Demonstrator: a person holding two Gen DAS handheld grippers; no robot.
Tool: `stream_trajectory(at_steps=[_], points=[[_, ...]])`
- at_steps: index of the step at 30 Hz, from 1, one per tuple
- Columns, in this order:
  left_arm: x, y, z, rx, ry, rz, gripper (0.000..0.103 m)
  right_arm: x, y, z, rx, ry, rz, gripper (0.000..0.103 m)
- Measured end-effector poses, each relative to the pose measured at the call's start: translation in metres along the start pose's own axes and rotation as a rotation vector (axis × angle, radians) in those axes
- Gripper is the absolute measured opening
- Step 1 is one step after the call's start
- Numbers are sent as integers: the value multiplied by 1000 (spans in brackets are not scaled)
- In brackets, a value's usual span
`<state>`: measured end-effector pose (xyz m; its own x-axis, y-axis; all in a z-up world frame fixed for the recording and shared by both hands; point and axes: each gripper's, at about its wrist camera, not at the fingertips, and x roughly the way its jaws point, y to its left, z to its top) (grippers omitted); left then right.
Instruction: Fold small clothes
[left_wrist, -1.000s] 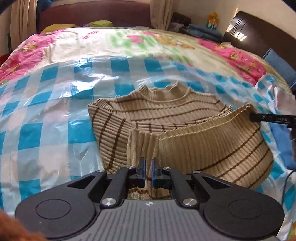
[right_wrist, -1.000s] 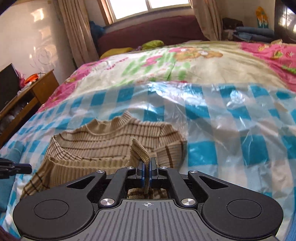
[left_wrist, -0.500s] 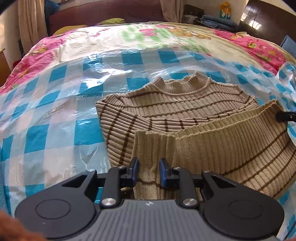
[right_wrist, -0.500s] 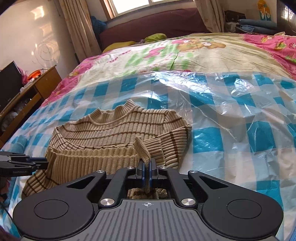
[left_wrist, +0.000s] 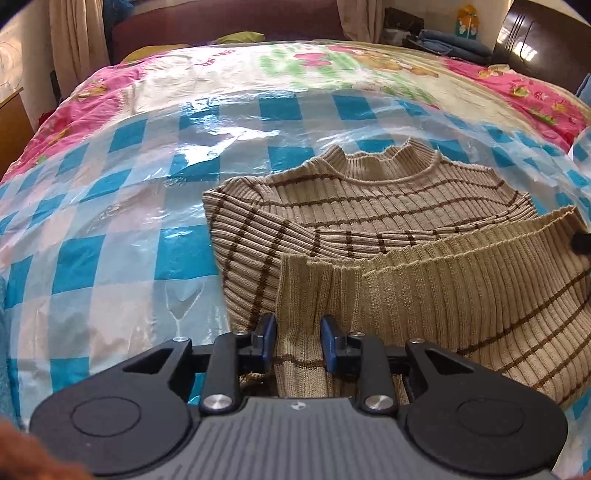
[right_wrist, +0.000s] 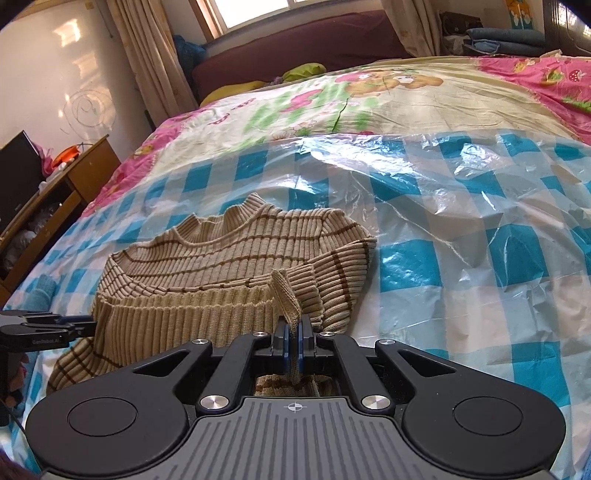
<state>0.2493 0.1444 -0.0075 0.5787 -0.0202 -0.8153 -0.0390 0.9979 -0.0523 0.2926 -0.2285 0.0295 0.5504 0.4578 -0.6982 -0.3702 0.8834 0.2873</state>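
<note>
A small tan ribbed sweater with brown stripes (left_wrist: 388, 206) lies on a blue-and-white checked plastic sheet (left_wrist: 110, 258) on the bed, collar at the far side, its bottom hem folded up over the body. My left gripper (left_wrist: 298, 334) is open, its fingers either side of the hem's left corner. My right gripper (right_wrist: 293, 338) is shut on the sweater's right hem corner (right_wrist: 286, 295), which stands up between the pads. The sweater also shows in the right wrist view (right_wrist: 229, 258), with the left gripper (right_wrist: 83, 326) at its left edge.
The checked sheet covers a pink and cream floral bedspread (right_wrist: 369, 96). A wooden desk (right_wrist: 55, 184) stands left of the bed. A dark headboard (left_wrist: 221, 22) and curtains are at the far end; folded blue cloth (left_wrist: 450, 40) lies far right.
My left gripper has opened and let go of the hem corner, which now lies on the sweater. Both views have drawn back a little. The right gripper stays shut on its corner.
</note>
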Motion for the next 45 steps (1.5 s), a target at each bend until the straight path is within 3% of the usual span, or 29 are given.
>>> stream_trajectory(at_steps=[3,10,16,18,20,21,34,41,45], points=[[1,7,2,-55,18,-23,32,-1,1,-1,-4,3,5,3],[-11,21,0,-110,-23,-39,32,0,-3,-2,12,3,13,3],[3,6,3,-54,-11,-30,32,3,-1,-2,14,12,17,3],[6,5,4,-53,3,-27,29,4,0,-2,11,14,18,3],[3,9,4,-75,6,-54,15,4,0,-1,15,14,19,3],[-1,12,4,-88,0,-71,15,4,0,-1,16,11,20,3],[-55,31,24,-200,-163,-160,13,-28,0,17,58,-121,49,3],[-67,54,48,-254,-268,-123,13,-36,-1,49,79,-234,38,3],[-49,68,59,-291,-276,-86,13,-20,-9,65,107,-266,-6,3]])
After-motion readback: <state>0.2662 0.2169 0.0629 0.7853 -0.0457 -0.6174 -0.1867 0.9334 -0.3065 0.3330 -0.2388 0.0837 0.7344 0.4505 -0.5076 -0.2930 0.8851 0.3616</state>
